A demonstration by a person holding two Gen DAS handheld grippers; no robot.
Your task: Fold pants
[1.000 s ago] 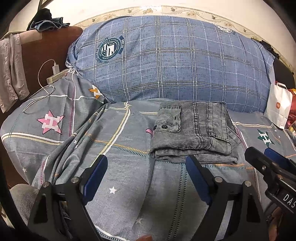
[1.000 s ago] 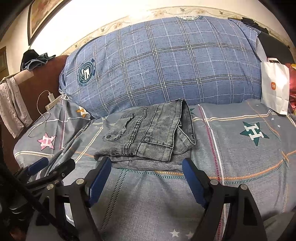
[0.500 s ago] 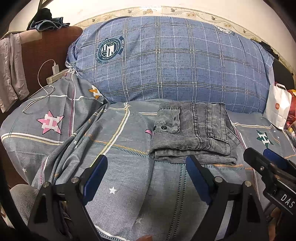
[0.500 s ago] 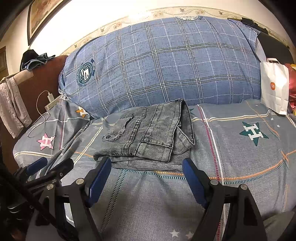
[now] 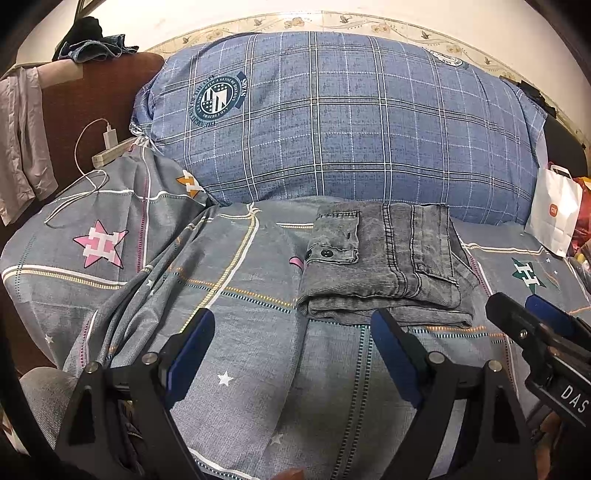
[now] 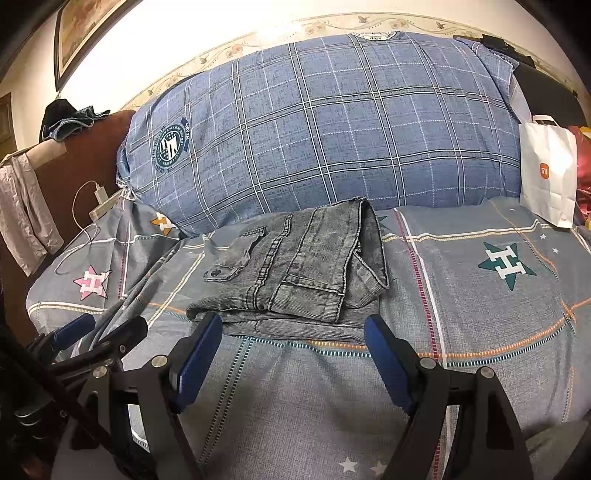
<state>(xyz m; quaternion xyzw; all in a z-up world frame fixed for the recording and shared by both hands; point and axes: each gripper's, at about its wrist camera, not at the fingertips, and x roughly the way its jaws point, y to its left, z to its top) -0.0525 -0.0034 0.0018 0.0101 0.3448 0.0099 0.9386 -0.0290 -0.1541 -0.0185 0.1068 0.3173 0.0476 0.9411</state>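
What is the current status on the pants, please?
Left gripper and right gripper open, nothing held. Grey pants lie folded in a compact stack on the bedspread, in front of the blue plaid pillow. Nothing in the way.

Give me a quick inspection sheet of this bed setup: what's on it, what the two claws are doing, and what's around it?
Surface: bed sheet, grey with star prints, rumpled toward the left.
Job's things: grey pants, folded into a compact stack, lying in front of the blue plaid pillow.
Clutter: white paper bag at the right edge of the bed.
Grippers: left claw open, holding nothing, short of the pants; right claw open, holding nothing, its tips at the pants' near edge.
Cables: white charger cable looping from a power strip at the left.
Surroundings: brown headboard with clothes draped on it; framed picture on the wall.
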